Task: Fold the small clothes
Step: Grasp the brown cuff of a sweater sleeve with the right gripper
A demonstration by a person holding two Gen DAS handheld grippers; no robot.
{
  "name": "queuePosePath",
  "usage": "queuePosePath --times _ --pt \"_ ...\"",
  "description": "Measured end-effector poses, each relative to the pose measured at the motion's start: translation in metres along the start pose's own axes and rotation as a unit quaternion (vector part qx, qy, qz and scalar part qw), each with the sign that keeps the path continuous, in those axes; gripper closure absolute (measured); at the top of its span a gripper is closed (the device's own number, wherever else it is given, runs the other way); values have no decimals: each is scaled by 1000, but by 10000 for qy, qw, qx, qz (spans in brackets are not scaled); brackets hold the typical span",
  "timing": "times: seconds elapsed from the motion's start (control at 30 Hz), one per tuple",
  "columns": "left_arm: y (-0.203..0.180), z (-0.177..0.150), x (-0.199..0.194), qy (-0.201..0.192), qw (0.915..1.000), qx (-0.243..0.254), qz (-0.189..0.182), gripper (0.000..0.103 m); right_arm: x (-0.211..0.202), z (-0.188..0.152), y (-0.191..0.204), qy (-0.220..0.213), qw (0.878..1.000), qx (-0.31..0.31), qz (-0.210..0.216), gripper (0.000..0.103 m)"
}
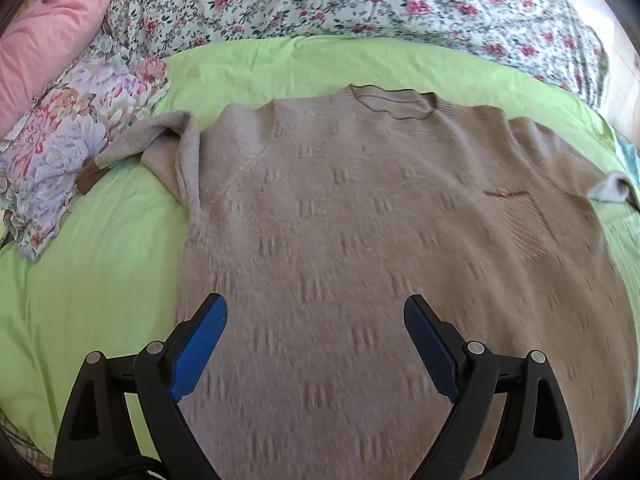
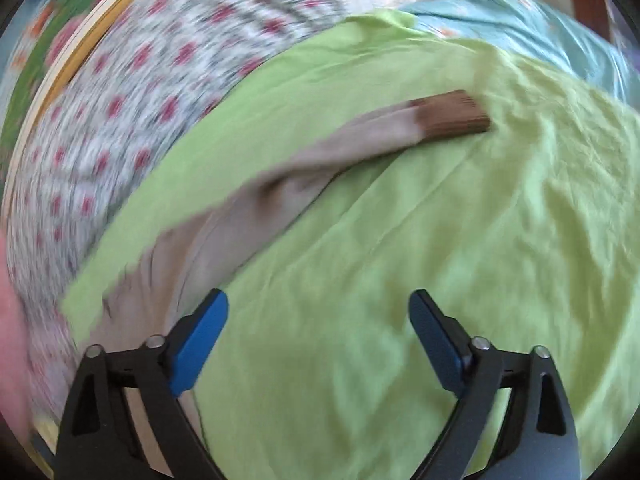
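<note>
A beige knit sweater (image 1: 360, 220) lies flat on the green sheet (image 1: 100, 280), collar at the far side. Its left sleeve (image 1: 160, 140) is bunched, with its brown cuff (image 1: 90, 178) by a floral cloth. My left gripper (image 1: 316, 312) is open and empty, hovering over the sweater's lower body. In the right wrist view, the sweater's other sleeve (image 2: 300, 176) stretches out across the green sheet (image 2: 440, 280) and ends in a brown cuff (image 2: 452, 118). My right gripper (image 2: 318, 308) is open and empty above the sheet, just right of that sleeve. This view is motion-blurred.
A floral duvet (image 1: 360, 0) is heaped behind the sweater and shows in the right wrist view (image 2: 140, 100). A pink pillow (image 1: 48, 40) and a floral cloth (image 1: 72, 140) lie at the left. A light blue fabric (image 2: 540, 40) lies at the far right edge.
</note>
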State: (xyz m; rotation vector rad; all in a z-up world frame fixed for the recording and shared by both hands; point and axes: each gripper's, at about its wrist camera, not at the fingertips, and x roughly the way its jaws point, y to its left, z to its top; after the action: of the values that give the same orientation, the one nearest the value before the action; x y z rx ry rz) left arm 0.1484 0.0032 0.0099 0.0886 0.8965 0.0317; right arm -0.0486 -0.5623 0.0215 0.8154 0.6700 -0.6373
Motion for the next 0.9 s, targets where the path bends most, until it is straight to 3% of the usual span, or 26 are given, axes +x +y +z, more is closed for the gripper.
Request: queuePosePath --times 0.13,0.33,0.37,0.43,0.5,0.57,0.7,0.9 --pt "1 6 18 197 9998 -57 60 12 28 42 -31 -119 9962 863 59 26" --pt "-9 7 38 395 9992 71 58 12 46 81 -52 -439 9873 1521 148 34" --pt "-12 6 40 430 9990 98 52 12 45 85 -53 -481 9873 1511 129 39" --pt "-14 5 42 454 9989 126 41 12 48 94 -52 -474 9882 1454 46 75" --pt "-16 5 42 452 9989 125 -15 12 48 100 -44 -446 9906 1292 28 88" --pt "-17 4 41 446 9989 122 -89 12 41 101 -24 -555 9945 883 -25 90" --pt "-17 1 35 427 9988 103 -223 12 27 91 28 -591 9979 66 264 94" --pt "-5 -2 18 301 9988 -21 -384 12 12 58 144 -420 9841 -1416 991 95"
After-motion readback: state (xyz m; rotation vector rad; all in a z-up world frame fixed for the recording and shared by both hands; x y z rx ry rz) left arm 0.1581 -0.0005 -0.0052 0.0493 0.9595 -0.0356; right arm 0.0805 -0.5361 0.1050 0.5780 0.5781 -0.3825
